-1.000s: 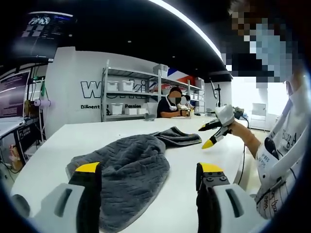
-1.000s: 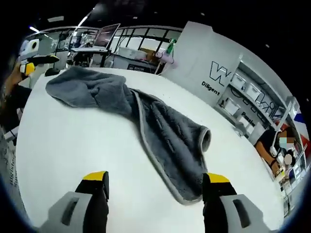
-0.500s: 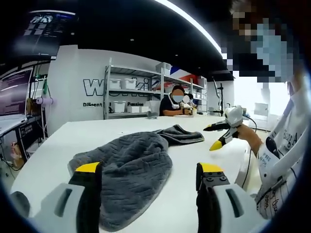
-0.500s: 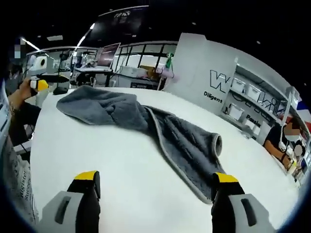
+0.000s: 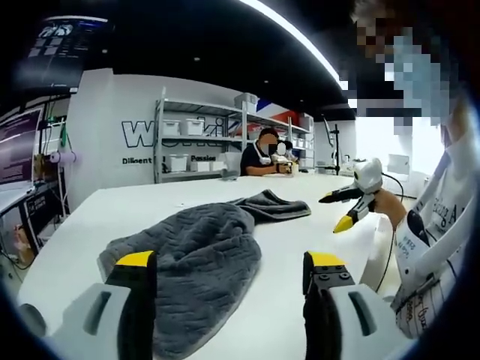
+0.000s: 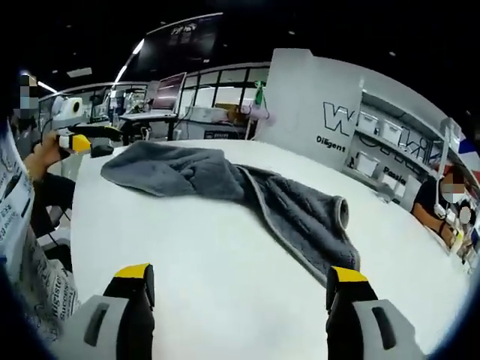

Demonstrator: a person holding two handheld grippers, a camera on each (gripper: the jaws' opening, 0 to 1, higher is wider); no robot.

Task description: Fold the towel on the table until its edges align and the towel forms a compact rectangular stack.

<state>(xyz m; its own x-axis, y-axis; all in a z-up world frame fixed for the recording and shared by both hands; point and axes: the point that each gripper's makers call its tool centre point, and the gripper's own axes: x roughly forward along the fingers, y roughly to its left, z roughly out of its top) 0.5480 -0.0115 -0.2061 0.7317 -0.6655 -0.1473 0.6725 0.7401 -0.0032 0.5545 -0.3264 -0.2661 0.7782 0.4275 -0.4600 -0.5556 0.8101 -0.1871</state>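
in the left gripper view the left claw [image 5: 229,281] rises from the bottom of the frame with its yellow-tipped jaws spread wide and nothing between them. the grey towel [image 5: 195,259] lies unfolded and rumpled on the white tabletop [image 5: 285,232], a broad bunched mass in the lower centre of the frame reaching down behind the left jaw, with a narrower tail running up to the centre right. at the right of this frame the right claw [image 5: 343,210] is held by a hand [image 5: 384,204] above the tabletop's edge, its two yellow-tipped jaws parted and empty, clear of the towel. a seated person [image 5: 259,157] is at the far end of the tabletop in the upper centre, in front of a shelf rack [image 5: 199,146] with white bins.

in the right gripper view the right claw [image 6: 244,289] stands at the bottom of the frame, jaws wide apart and holding nothing, over bare tabletop [image 6: 187,247]. the towel [image 6: 232,191] stretches from the upper left to the right of centre, its light-edged end lying just above the right jaw. the left claw [image 6: 91,144] shows at the far left, level with the towel's bunched end and just beside it; whether it touches the cloth cannot be told.
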